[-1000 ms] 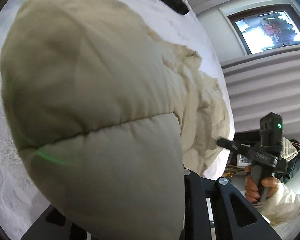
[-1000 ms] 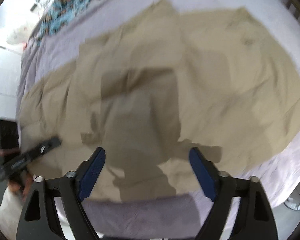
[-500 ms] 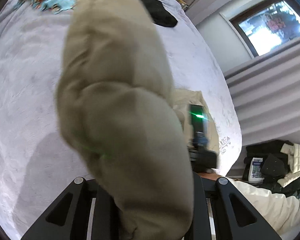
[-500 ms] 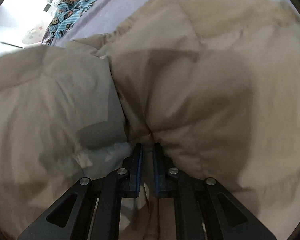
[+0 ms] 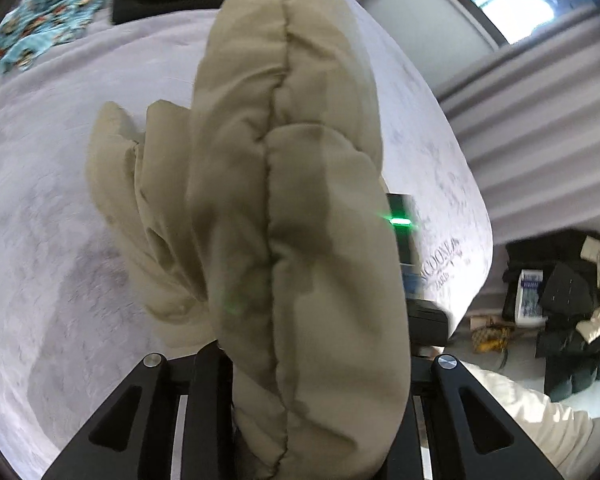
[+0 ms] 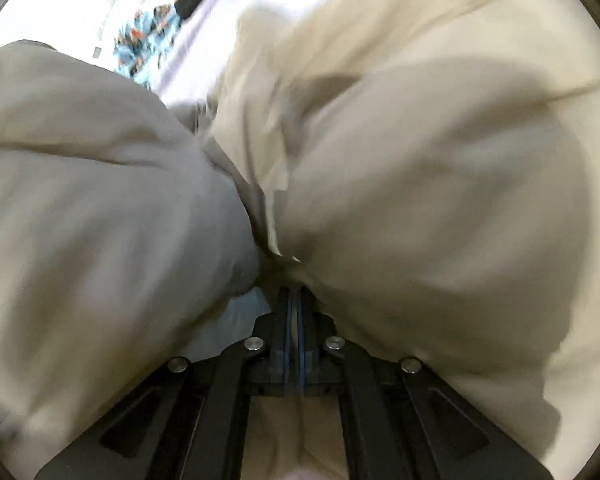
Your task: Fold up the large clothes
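Beige and quilted, the padded coat (image 5: 300, 208) hung bunched above the pale bed (image 5: 44, 208), most of it off the surface, a thick seamed ridge of it clamped in the left gripper (image 5: 300, 392). The right gripper (image 6: 294, 304) had its blue-lined jaws pressed almost together, pinching a thin gathered edge of the same coat, whose bulk billowed to either side. Judging by this, folding was barely under way: no flat, squared layers showed, and the garment remained to be laid down, doubled over and smoothed.
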`<move>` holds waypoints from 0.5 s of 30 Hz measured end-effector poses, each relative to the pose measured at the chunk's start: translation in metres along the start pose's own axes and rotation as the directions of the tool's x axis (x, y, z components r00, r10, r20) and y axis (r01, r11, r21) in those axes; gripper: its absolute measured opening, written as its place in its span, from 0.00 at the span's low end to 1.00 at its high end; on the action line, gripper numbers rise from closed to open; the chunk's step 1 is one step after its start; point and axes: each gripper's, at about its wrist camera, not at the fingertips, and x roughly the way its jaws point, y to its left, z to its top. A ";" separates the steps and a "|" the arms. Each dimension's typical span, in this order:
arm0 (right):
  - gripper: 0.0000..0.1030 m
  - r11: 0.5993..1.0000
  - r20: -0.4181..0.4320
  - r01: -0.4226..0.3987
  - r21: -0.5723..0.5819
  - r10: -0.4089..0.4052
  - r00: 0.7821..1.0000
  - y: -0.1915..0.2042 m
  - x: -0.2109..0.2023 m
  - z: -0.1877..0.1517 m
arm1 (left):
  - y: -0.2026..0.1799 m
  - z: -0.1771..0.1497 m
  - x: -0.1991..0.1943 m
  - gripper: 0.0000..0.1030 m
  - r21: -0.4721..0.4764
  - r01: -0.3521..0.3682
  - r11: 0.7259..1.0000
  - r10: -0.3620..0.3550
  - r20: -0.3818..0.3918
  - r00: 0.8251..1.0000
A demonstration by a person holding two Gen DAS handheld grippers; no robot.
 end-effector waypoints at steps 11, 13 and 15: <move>0.04 0.983 0.156 -0.030 0.181 0.002 0.988 -0.103 -0.113 -0.039 | -0.053 0.052 0.106 0.63 0.113 0.294 0.949 -0.266 -0.213 0.940; 0.05 0.980 0.158 -0.033 0.197 0.002 0.987 -0.115 -0.124 -0.044 | -0.051 0.058 0.121 0.63 0.107 0.272 0.956 -0.247 -0.205 0.947; 0.05 0.978 0.162 -0.033 0.208 -0.001 0.987 -0.126 -0.140 -0.049 | -0.054 0.063 0.137 0.63 0.071 0.257 0.964 -0.240 -0.189 0.952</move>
